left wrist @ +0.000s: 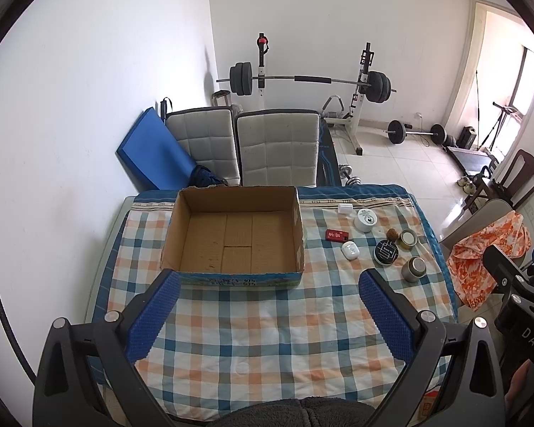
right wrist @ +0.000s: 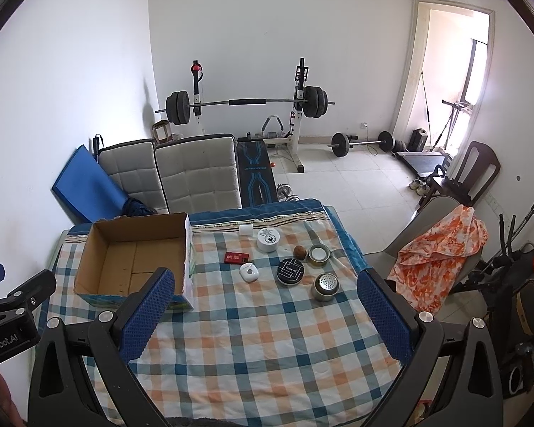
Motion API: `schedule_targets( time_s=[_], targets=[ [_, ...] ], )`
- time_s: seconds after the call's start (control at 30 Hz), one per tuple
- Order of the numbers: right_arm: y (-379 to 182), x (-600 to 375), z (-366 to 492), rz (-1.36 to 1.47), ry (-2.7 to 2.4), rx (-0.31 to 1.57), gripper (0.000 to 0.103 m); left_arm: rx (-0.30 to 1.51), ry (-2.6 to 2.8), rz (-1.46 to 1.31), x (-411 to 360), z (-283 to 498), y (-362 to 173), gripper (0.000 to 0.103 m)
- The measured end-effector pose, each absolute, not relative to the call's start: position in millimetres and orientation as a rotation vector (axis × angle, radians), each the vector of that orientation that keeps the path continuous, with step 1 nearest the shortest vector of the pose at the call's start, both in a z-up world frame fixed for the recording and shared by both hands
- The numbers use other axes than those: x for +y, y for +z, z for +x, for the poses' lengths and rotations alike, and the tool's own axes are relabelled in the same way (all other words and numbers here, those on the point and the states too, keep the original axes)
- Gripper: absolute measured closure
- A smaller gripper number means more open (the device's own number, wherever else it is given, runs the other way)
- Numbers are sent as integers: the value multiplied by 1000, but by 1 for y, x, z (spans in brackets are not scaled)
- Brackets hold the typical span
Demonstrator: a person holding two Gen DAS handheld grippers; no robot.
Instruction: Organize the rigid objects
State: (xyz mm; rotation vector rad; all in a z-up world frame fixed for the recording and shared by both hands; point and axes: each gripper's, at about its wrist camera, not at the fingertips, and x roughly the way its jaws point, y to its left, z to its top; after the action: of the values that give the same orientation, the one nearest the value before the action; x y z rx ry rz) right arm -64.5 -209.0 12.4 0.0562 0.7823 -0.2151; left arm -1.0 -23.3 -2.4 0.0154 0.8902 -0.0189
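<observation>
An empty cardboard box (left wrist: pixel 231 235) (right wrist: pixel 135 256) sits on the checked tablecloth (left wrist: pixel 267 320) at the far left. To its right lie several small items: a red case (right wrist: pixel 236 257), a white earbud case (right wrist: pixel 249 272), a black round tin (right wrist: pixel 290 270), a white round jar (right wrist: pixel 267 239), a silver canister (right wrist: pixel 325 286), a brass tin (right wrist: pixel 318 254), a brown nut (right wrist: pixel 299 252) and a small white block (right wrist: pixel 246 229). My left gripper (left wrist: pixel 267 284) is open and empty, hovering before the box. My right gripper (right wrist: pixel 263 281) is open and empty, above the near table, short of the items.
Two padded chairs (left wrist: pixel 252 142) stand behind the table, with a blue mat (left wrist: pixel 149 149) against the wall. A chair draped with orange cloth (right wrist: pixel 441 259) stands at the table's right. A barbell rack (right wrist: pixel 245 103) and weights stand at the back.
</observation>
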Motion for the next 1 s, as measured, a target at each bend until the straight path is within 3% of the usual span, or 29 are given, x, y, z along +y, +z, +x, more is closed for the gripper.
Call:
schedule_targets(
  time_s=[1.0],
  targets=[
    [15, -215, -61, 58, -203, 784, 0, 893, -18, 17, -28, 0, -4, 0]
  ],
)
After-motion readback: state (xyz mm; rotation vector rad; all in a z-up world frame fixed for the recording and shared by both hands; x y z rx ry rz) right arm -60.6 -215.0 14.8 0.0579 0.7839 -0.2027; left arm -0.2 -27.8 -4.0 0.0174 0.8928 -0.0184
